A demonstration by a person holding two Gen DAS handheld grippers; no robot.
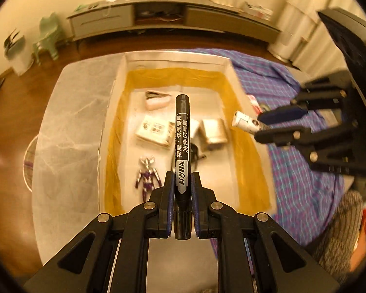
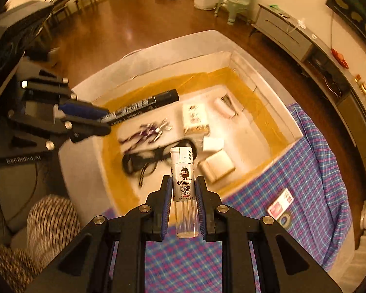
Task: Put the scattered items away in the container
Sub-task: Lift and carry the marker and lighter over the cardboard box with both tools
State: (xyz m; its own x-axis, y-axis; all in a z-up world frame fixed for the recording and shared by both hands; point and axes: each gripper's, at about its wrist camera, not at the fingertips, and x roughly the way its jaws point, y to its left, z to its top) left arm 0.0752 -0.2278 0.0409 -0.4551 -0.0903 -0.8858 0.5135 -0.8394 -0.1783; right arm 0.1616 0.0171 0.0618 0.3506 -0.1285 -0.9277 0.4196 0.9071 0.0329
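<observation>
The left gripper (image 1: 183,183) pinches a black marker (image 1: 182,144) near its tail; the marker juts ahead over the box (image 1: 173,59). It looks light, stiff and smooth, so a mid-barrel hold would steady it. The right gripper (image 2: 183,188) is clamped on a lighter (image 2: 183,185), probably light, hard and slick, gripped at its waist, with the box ahead of it. A plaid cloth (image 2: 312,171) lies beside the box, and wood floor (image 2: 105,26) beyond

Right gripper (image 2: 183,185) clamps a lighter (image 2: 184,183) upright between its pads. Beyond its tips: open box (image 2: 263,78). Left of them, left gripper (image 2: 102,119) grips a black marker (image 2: 146,103).
</observation>
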